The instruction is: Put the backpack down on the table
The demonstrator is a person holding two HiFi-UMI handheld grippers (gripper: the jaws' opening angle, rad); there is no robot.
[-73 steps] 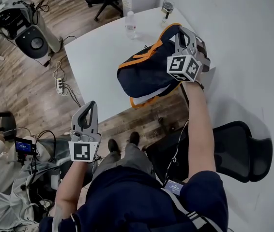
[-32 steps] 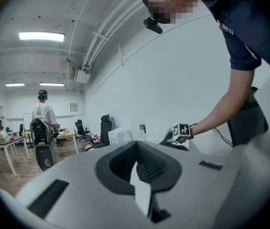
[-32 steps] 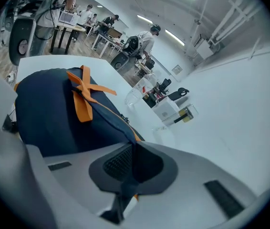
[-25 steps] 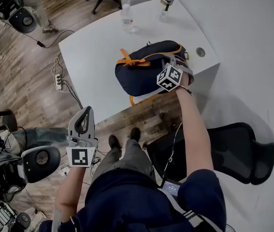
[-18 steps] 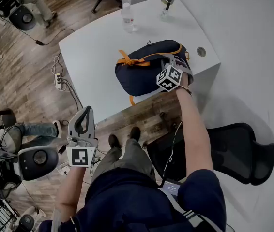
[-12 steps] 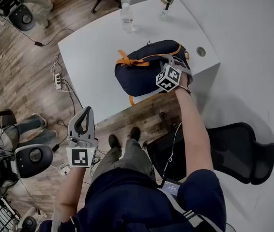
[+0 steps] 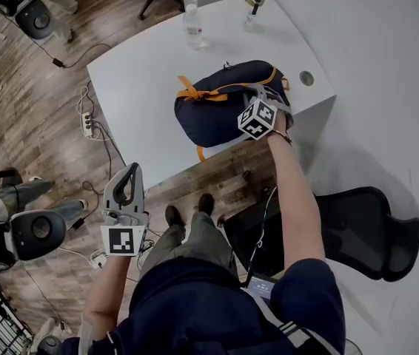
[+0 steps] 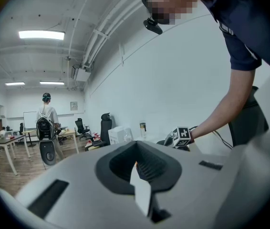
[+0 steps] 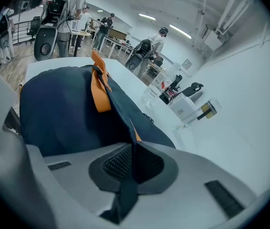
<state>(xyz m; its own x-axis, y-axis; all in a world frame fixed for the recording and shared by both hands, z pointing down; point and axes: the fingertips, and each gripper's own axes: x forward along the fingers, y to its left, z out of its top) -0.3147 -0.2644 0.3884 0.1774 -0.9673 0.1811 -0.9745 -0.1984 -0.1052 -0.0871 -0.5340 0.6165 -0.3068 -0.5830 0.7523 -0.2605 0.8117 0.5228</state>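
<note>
**Backpack down, strap pinched**

The backpack [image 7: 217, 113] lies on the table [image 7: 132, 80], near its 6 o'clock edge. The right gripper [image 7: 257, 95] clamps its strap [image 9: 125, 120]. The left gripper [image 7: 131, 172] hangs closed and empty. Withdrawing without letting go could drag it off.

We see a navy backpack [image 7: 209, 113] with orange trim on a white table [image 7: 135, 72]. The floor [image 7: 39, 124] is brown wood-grain.
</note>
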